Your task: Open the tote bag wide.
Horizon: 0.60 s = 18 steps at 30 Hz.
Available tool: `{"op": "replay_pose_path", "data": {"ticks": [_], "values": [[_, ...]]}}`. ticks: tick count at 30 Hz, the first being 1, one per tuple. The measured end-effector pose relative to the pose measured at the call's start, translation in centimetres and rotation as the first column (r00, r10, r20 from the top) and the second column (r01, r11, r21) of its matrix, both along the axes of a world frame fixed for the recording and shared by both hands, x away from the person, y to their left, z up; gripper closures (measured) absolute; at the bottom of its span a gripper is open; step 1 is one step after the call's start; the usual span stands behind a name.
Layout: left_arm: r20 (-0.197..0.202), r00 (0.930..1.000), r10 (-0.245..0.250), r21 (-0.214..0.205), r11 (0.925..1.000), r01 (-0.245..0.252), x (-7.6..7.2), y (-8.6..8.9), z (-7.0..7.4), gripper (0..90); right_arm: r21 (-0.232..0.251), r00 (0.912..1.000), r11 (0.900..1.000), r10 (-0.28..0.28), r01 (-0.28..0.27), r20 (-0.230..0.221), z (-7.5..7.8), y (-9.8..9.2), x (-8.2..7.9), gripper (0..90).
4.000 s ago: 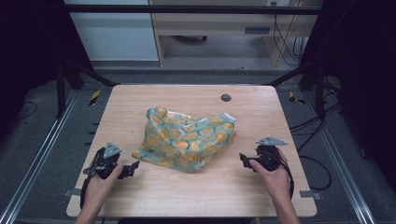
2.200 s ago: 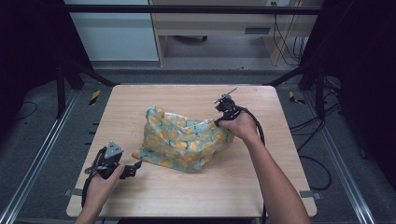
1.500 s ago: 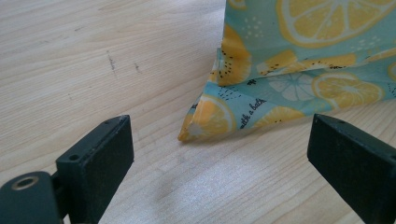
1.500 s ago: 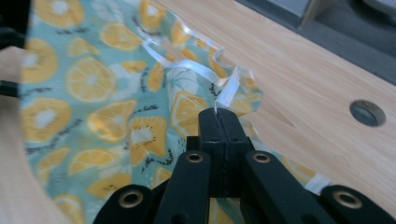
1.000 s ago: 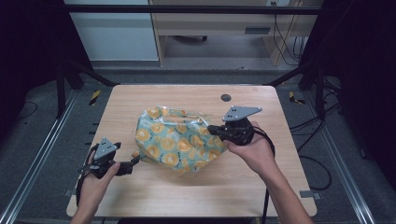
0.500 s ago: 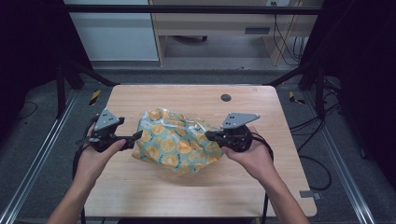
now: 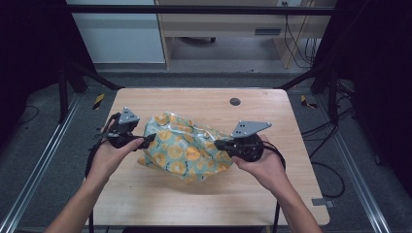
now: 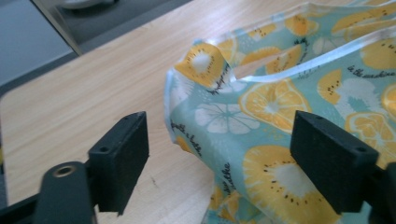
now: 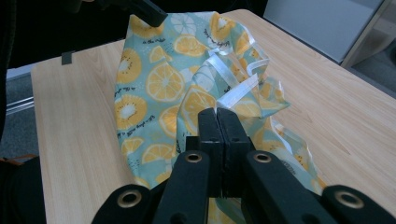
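Hidden, cropped and unreadable parts

In the right gripper view, the closed jaws of the right gripper [image 9: 218, 122] cover the bit of bag [image 9: 154, 88] pinched between them, and the other gripper [image 9: 140, 9] is cut off by the top edge. In the left gripper view the bag [image 8: 280, 102] runs past the right and bottom edges, and its small black lettering is too blurred to read. From the high view, the dark round mark [image 7: 235, 101] on the table [image 7: 194, 102] is too small to identify.
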<state>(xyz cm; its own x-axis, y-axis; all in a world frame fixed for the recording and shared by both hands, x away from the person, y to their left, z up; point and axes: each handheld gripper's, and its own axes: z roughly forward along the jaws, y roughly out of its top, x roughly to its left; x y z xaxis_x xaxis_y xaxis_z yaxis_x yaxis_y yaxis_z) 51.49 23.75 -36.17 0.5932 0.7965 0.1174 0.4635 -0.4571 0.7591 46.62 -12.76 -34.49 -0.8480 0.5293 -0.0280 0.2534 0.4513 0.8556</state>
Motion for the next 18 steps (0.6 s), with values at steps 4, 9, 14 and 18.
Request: {"op": "replay_pose_path", "data": {"ticks": [4, 9, 14, 18], "values": [[-0.016, 0.9999, 0.006, 0.016, 0.9999, -0.005, 0.3, -0.3, -0.4, 24.4, -0.002, 1.0, 1.0, 0.005, -0.005, -0.004, -0.1, 0.0, 0.0, 89.6], [-0.025, 0.9996, 0.009, 0.014, 0.9999, -0.009, 1.0, -0.5, -0.5, 23.7, -0.005, 0.9998, 0.9998, 0.018, -0.018, -0.007, -0.3, 0.4, -0.2, 89.3], [-0.043, 0.999, 0.007, 0.018, 0.9998, -0.006, 0.9, -0.8, -1.1, 24.0, -0.009, 0.9996, 0.9996, 0.027, -0.028, -0.009, -0.5, 0.5, -0.5, 89.2], [-0.065, 0.9978, -0.016, 0.038, 0.9991, 0.018, 0.5, -1.0, -1.8, 36.3, -0.004, 0.9995, 0.9996, 0.027, -0.027, -0.015, -0.9, 0.5, -0.7, 89.2]]}}
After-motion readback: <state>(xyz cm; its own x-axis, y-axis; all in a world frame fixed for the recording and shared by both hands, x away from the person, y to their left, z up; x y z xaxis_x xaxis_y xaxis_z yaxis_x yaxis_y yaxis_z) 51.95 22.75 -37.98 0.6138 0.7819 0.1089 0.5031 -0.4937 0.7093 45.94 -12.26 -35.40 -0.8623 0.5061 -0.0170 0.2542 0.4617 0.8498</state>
